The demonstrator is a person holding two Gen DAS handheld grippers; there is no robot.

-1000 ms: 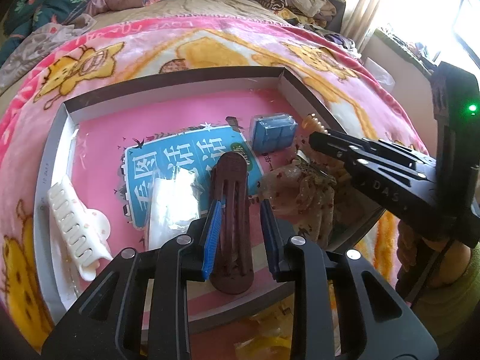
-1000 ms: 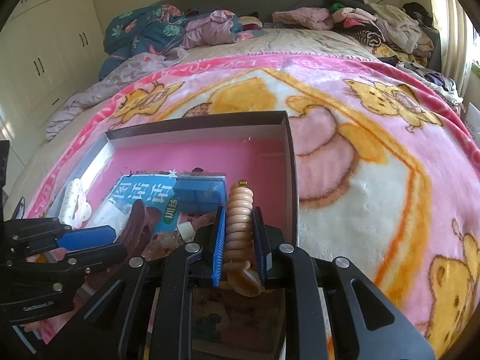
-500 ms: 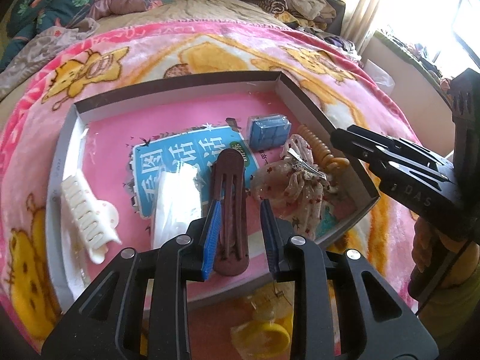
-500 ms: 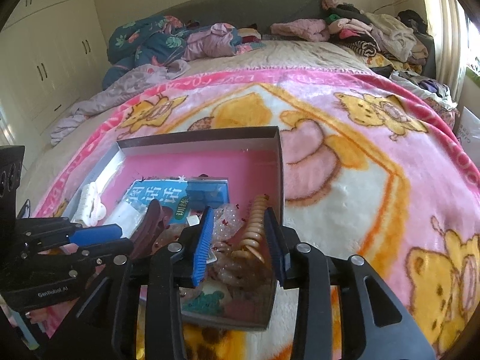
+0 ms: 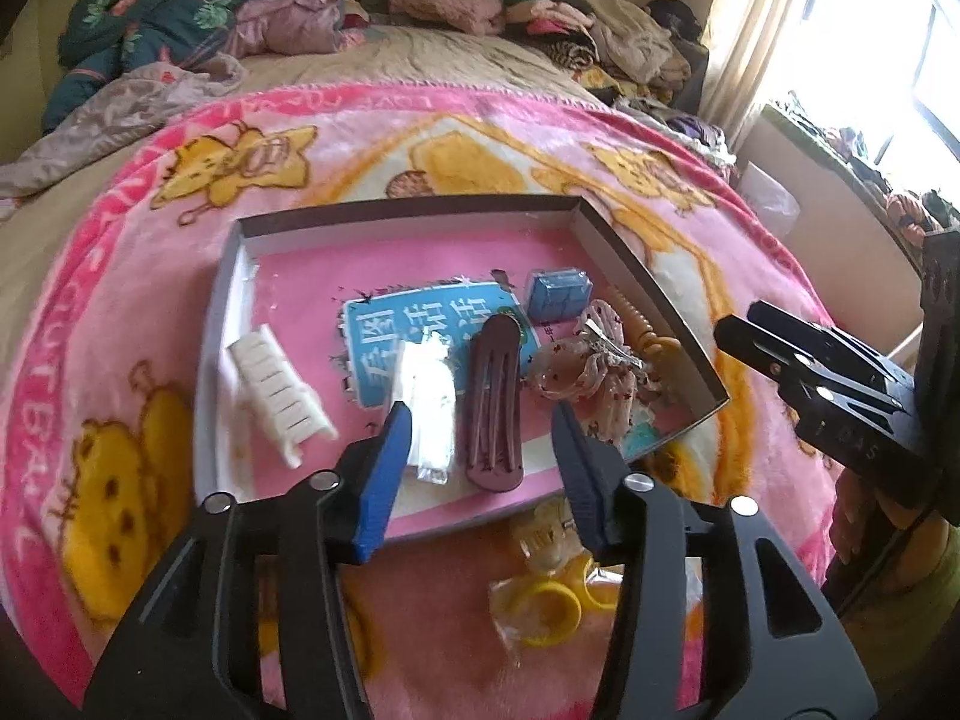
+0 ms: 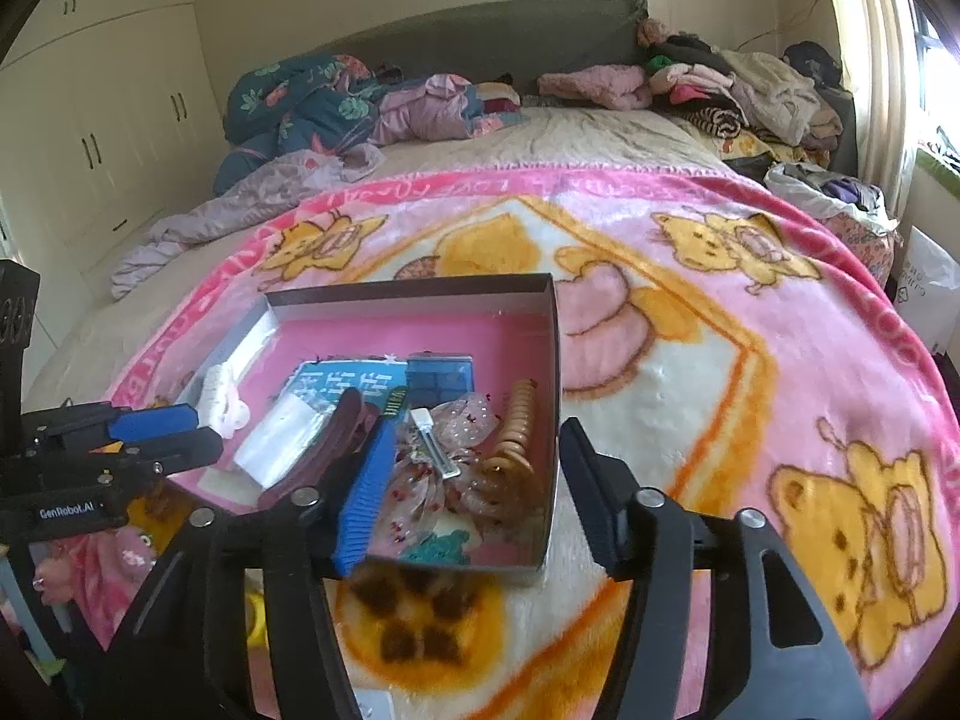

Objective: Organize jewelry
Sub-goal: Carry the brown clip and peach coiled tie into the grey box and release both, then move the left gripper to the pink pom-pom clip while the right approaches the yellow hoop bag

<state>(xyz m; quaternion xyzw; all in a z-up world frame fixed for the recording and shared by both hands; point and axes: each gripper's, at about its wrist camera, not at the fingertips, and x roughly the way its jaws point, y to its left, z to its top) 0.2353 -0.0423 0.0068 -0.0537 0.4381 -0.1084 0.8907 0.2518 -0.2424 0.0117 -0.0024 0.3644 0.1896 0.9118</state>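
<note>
Both hand-held grippers, left [image 5: 480,438] and right [image 6: 477,468], are spread wide and empty above the tray [image 5: 636,273] on the bed. Inside lie a brown clip [image 5: 492,402], bow [image 6: 447,450] and what looks like a coil tie [image 6: 516,435].

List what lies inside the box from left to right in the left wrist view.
white claw clip → clear plastic packet → brown hair clip → sheer speckled bow clip → tan spiral hair tie

Fleecy blanket [image 6: 690,360], glossy plastic clip [image 5: 493,402]
</note>
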